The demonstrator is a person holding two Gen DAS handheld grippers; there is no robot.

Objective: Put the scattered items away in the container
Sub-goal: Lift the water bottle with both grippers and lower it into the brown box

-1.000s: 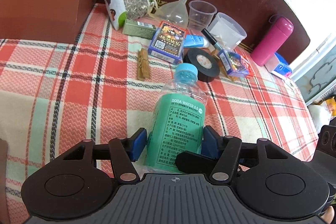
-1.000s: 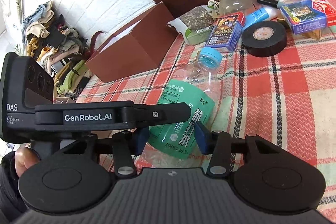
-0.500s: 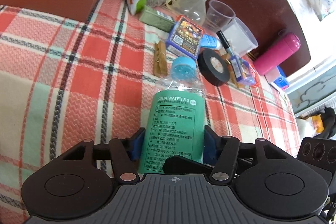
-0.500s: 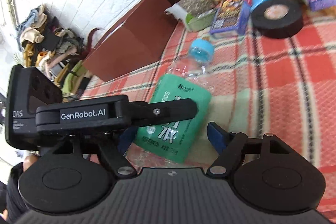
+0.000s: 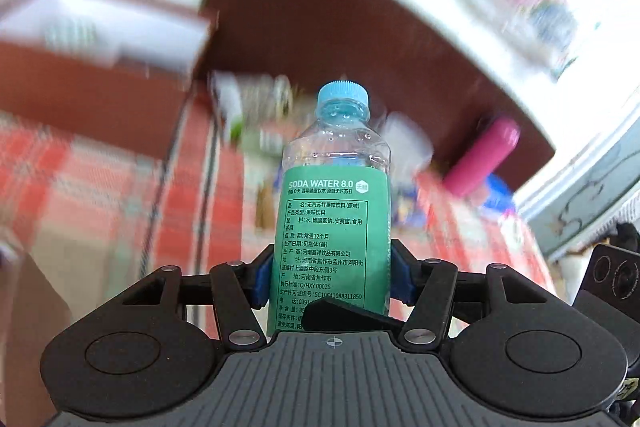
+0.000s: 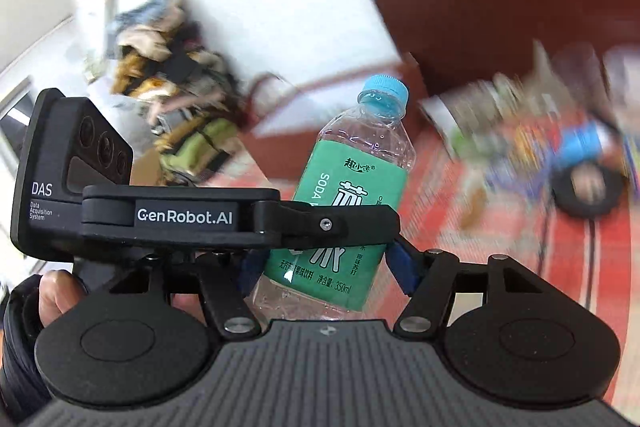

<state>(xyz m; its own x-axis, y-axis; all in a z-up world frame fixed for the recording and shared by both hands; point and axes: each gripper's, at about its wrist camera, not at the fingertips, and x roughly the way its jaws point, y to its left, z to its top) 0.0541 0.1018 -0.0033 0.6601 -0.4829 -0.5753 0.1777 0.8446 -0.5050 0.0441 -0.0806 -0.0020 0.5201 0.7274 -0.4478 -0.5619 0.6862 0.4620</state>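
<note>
left gripper [image 5: 332, 277] clamps the bottle [image 5: 334, 227] by its label for carrying to the box [image 5: 92, 99]; right gripper [image 6: 326, 271] spread apart.

A lived-in home room is indicated. A red plaid tablecloth [image 5: 100, 179] is spread over the surface, backed by a dark brown headboard-like panel [image 5: 360, 39] against a white wall. Clothes and bags [image 6: 172, 75] are seen heaped by that wall. Household oddments are scattered about: a pink flask [image 5: 484, 159], a black tape roll [image 6: 588, 191], blurred packets.
</note>
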